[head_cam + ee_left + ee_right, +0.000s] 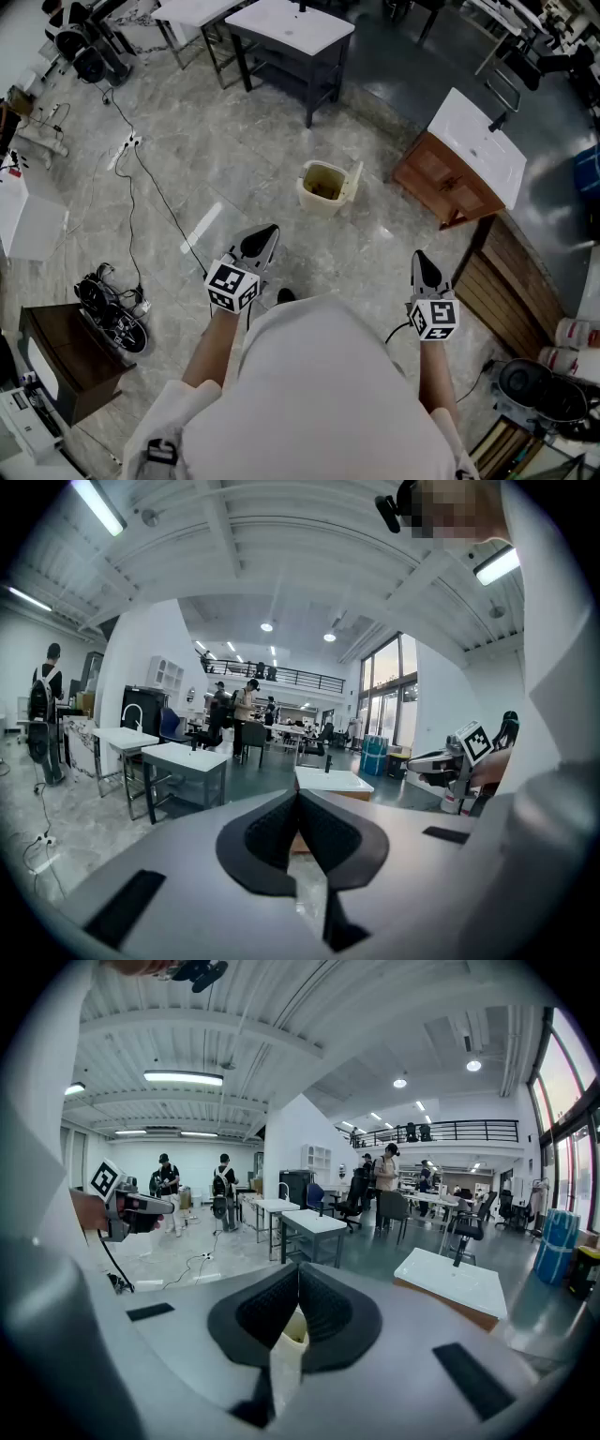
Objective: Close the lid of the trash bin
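A cream trash bin (323,187) stands on the marble floor ahead of me, its lid (354,179) tipped up at the bin's right side and the inside showing. My left gripper (269,232) is held low and to the left of the bin, well short of it, jaws shut and empty. My right gripper (418,256) hovers to the bin's lower right, also shut on nothing. In the left gripper view the jaws (297,795) meet at the tip. In the right gripper view the shut jaws (298,1270) let a sliver of the bin (292,1333) show through.
A dark table with a white top (292,28) stands beyond the bin. A wooden cabinet with a white basin (458,161) is to its right, with wooden slats (499,274) nearer me. Cables and a power strip (126,149) lie on the floor at left, by a dark cabinet (57,349).
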